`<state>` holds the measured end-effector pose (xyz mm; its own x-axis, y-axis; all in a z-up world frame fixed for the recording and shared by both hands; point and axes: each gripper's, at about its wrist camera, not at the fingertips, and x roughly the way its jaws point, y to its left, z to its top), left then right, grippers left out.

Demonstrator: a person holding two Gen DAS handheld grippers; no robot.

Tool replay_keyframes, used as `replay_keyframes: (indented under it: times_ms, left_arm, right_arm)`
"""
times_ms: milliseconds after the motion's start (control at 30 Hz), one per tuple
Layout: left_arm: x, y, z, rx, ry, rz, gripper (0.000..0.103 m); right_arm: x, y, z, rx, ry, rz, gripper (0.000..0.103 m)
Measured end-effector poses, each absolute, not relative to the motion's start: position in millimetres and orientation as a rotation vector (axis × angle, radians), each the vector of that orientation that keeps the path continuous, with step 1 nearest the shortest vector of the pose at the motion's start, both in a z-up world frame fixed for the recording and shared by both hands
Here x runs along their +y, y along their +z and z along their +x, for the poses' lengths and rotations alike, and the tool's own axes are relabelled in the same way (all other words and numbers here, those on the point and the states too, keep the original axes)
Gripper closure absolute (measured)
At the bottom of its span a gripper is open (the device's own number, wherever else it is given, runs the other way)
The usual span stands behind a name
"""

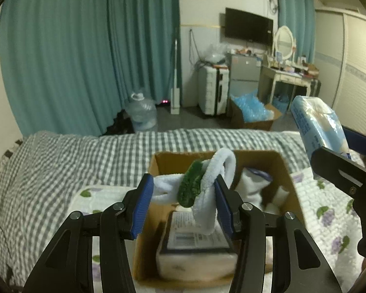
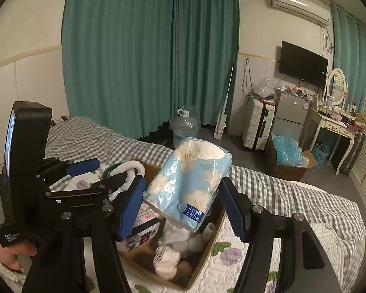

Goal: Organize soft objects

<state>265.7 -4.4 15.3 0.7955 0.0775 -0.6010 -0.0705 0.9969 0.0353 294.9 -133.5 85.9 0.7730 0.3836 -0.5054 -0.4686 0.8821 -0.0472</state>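
A cardboard box [image 1: 284, 171] sits on the bed and holds a white tissue pack [image 1: 195, 251] and white soft items [image 1: 252, 188]. My left gripper [image 1: 181, 204] is shut on a white and green plush slipper [image 1: 202, 183], held above the box. My right gripper [image 2: 183, 206] is shut on a blue flowered tissue pack [image 2: 190, 183] over the box [image 2: 207, 244]. The right gripper also shows in the left wrist view [image 1: 339, 166], holding the pack [image 1: 317, 124] at the right. The left gripper shows at the left in the right wrist view [image 2: 90, 171].
The box rests on a white floral quilt [image 1: 329, 210] over a grey checked bedsheet [image 1: 61, 161]. Beyond the bed are teal curtains [image 1: 85, 48], a water jug [image 1: 141, 112], a white suitcase [image 1: 213, 90], a small fridge [image 1: 244, 73] and a dressing table [image 1: 288, 75].
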Motion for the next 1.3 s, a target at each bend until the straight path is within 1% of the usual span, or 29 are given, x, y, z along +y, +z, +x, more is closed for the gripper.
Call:
replay_keyframes:
  times_ms: [167, 367, 433, 467, 533, 567, 600, 633, 667, 700, 733, 867, 933, 1000, 1133, 1167, 1200, 1267, 1300]
  left_arm:
    - [-0.5, -7.6, 285.2, 0.68, 0.081, 0.024, 0.054]
    - [-1.9, -21.0, 302.1, 0.714, 0.091, 0.034, 0.054]
    - [-3.2, -22.9, 302.1, 0.714, 0.085, 0.036, 0.05]
    - [-2.9, -23.5, 301.3, 0.713, 0.081, 0.029, 0.05]
    - [-2.6, -23.4, 303.1, 0.712, 0.075, 0.016, 0.05]
    - [-2.3, -23.7, 302.1, 0.708, 0.074, 0.013, 0.044]
    - [-2.1, -23.4, 300.6, 0.701, 0.077, 0.013, 0.04]
    - [-2.3, -22.6, 298.7, 0.694, 0.082, 0.014, 0.037]
    - [-3.3, -20.7, 295.9, 0.684, 0.079, 0.015, 0.03]
    - [-4.6, -16.9, 291.7, 0.673, 0.074, 0.016, 0.026]
    - [-4.5, -14.5, 288.5, 0.662, 0.071, 0.015, 0.026]
    - [-7.7, 11.3, 267.1, 0.628, 0.063, -0.005, 0.026]
    - [-9.9, 36.0, 251.0, 0.593, 0.068, -0.003, 0.026]
    - [-12.8, 66.7, 231.3, 0.545, 0.082, 0.015, 0.026]
    - [-19.7, 130.5, 183.4, 0.438, 0.1, 0.049, 0.026]
    - [-20.5, 146.3, 170.9, 0.41, 0.103, 0.054, 0.025]
    - [-20.6, 155.6, 161.3, 0.389, 0.104, 0.057, 0.016]
    - [-23.1, 182.8, 128.7, 0.306, 0.125, 0.07, 0.003]
    - [-24.5, 192.3, 113.8, 0.267, 0.135, 0.078, 0.0]
  right_arm:
    - [-129.0, 57.6, 322.3, 0.552, 0.468, -0.159, 0.04]
    - [-125.7, 31.7, 344.5, 0.581, 0.471, -0.155, 0.04]
    - [-124.8, 27.8, 349.0, 0.584, 0.464, -0.149, 0.04]
    - [-125.8, 28.0, 350.9, 0.581, 0.461, -0.145, 0.037]
    - [-129.0, 27.9, 355.6, 0.582, 0.449, -0.126, 0.028]
    - [-130.7, 29.2, 358.1, 0.575, 0.447, -0.114, 0.02]
    - [-131.4, 29.7, 354.5, 0.561, 0.441, -0.104, 0.014]
    - [-133.9, 31.2, 353.4, 0.55, 0.423, -0.096, 0.013]
    - [-135.9, 32.7, 352.8, 0.551, 0.408, -0.091, 0.013]
    - [-138.0, 34.9, 351.9, 0.557, 0.404, -0.084, 0.013]
    - [-141.3, 38.8, 349.3, 0.554, 0.403, -0.072, 0.013]
    - [-156.4, 66.1, 328.6, 0.514, 0.362, -0.049, 0.014]
    - [-166.4, 89.9, 311.7, 0.487, 0.34, -0.027, 0.013]
    - [-173.7, 113.4, 297.3, 0.467, 0.331, -0.028, 0.013]
    - [-185.7, 179.1, 244.7, 0.408, 0.3, -0.065, 0.014]
    - [-187.9, 191.6, 234.9, 0.396, 0.296, -0.071, 0.014]
    - [-190.8, 206.9, 221.2, 0.378, 0.286, -0.077, 0.013]
    - [-197.0, 236.5, 189.6, 0.335, 0.271, -0.086, 0.013]
    - [-201.1, 252.6, 172.4, 0.318, 0.258, -0.091, 0.013]
